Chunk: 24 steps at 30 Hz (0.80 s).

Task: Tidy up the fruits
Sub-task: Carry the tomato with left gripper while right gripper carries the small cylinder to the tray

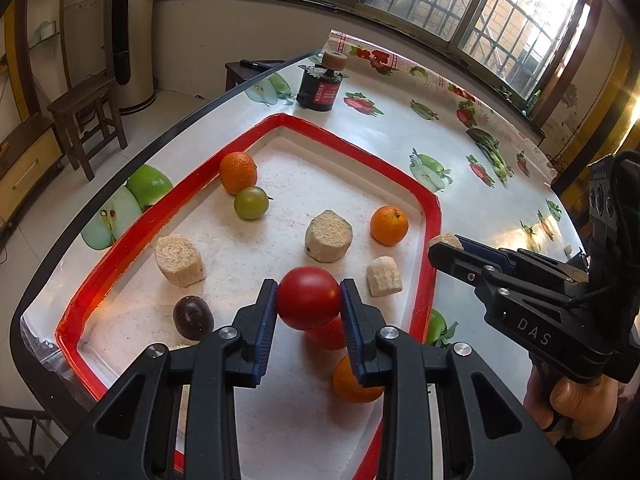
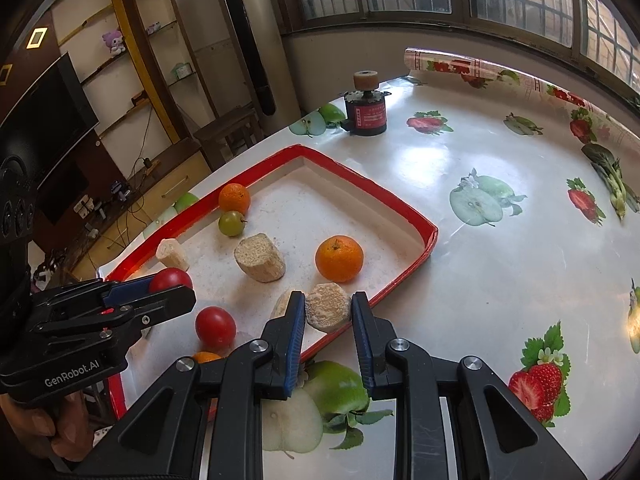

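My left gripper [image 1: 309,299] is shut on a red tomato [image 1: 309,298] and holds it above the red-rimmed tray [image 1: 344,142]; it also shows in the right wrist view [image 2: 170,280]. My right gripper [image 2: 327,307] is shut on a beige sponge-like chunk [image 2: 327,306] over the tray's near edge; the chunk also shows in the left wrist view [image 1: 446,240]. In the tray lie a second tomato [image 2: 215,328], oranges [image 2: 339,258] [image 1: 238,172], a green fruit [image 1: 251,202], a dark plum [image 1: 193,317] and more beige chunks [image 1: 329,241].
A black and red cylinder device [image 2: 366,114] stands on the fruit-print tablecloth [image 2: 480,240] beyond the tray. The table edge [image 1: 160,132] runs along the tray's left side, with a wooden stool [image 1: 86,116] on the floor past it.
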{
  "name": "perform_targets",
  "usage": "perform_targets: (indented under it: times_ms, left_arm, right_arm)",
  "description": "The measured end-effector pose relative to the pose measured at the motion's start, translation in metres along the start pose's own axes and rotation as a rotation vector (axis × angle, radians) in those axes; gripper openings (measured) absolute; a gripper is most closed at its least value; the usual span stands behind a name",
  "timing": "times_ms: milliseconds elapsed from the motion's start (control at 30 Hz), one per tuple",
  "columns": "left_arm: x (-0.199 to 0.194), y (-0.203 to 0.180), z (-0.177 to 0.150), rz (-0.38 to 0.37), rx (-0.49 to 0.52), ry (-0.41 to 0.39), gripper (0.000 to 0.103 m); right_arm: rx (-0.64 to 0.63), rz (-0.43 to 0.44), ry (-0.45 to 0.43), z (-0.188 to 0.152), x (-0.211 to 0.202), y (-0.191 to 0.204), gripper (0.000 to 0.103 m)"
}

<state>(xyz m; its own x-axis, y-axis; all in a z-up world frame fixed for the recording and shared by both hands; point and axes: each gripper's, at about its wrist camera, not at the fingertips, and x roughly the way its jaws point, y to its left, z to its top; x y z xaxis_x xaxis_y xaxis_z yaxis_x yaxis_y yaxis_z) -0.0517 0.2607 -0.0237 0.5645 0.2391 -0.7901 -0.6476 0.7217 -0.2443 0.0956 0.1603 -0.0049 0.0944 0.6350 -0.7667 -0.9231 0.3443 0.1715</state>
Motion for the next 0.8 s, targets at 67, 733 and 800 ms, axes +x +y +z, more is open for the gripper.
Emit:
perform_targets:
  times_ms: [67, 733, 800]
  left_arm:
    - [0.005, 0.002, 0.001, 0.003, -0.002, 0.008, 0.029]
    - [0.036, 0.016, 0.004, 0.032, -0.041, 0.081, 0.029]
    - [0.036, 0.016, 0.004, 0.031, -0.042, 0.086, 0.029]
  right_arm:
    - [0.002, -0.001, 0.006, 0.004, 0.006, -0.002, 0.024]
    - [0.009, 0.032, 0.043, 0.011, 0.043, -0.007, 0.024]
    - [0.009, 0.034, 0.041, 0.010, 0.043, -0.006, 0.024]
